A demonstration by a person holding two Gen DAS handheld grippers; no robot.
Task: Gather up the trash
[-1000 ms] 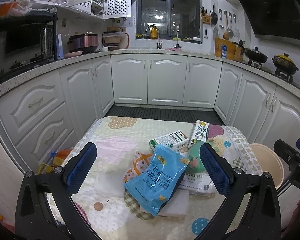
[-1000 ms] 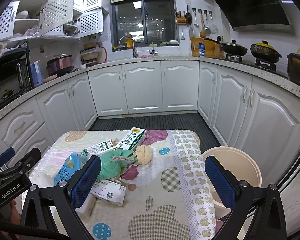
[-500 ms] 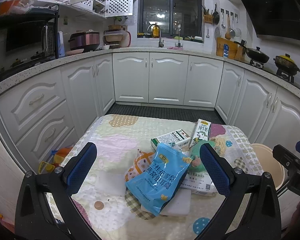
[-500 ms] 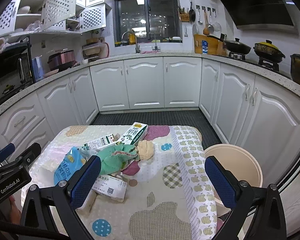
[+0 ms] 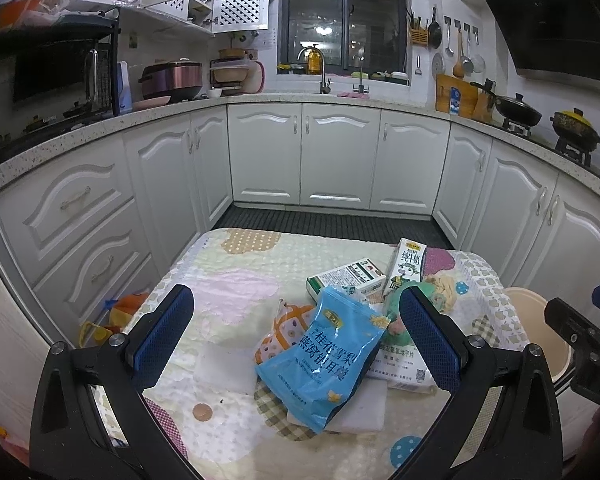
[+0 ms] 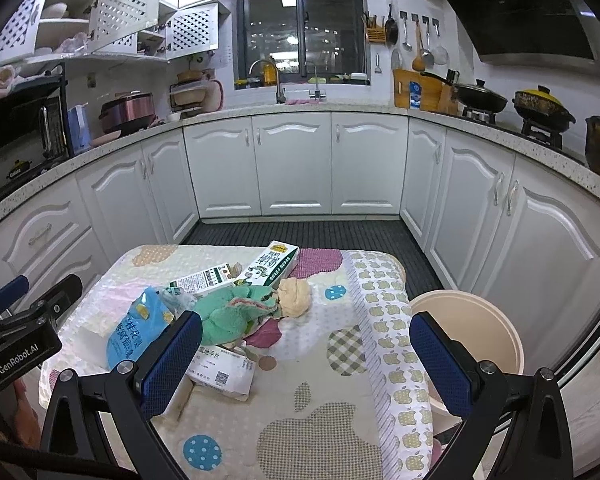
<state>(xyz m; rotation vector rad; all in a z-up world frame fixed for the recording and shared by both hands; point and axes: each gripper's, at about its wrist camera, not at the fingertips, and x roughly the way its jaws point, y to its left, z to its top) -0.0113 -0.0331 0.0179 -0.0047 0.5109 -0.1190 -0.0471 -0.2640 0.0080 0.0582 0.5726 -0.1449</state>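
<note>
Blue snack pouch [image 5: 322, 358], two milk cartons [image 5: 406, 266] and white packet [image 6: 222, 374] heaped flat beside beige bin [image 6: 466, 330].

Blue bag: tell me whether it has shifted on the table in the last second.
No. The blue bag overlaps the white box just as before.

Snack bag [image 5: 324, 356] atop trash pile on table [image 5: 228, 276], bin [image 6: 476, 328] right of table

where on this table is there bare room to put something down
Free: the table's far-left stretch, beyond the blue bag, and the near-right corner by the beige bin. Crowded: the middle, with the milk carton, green cloth and boxes.
</note>
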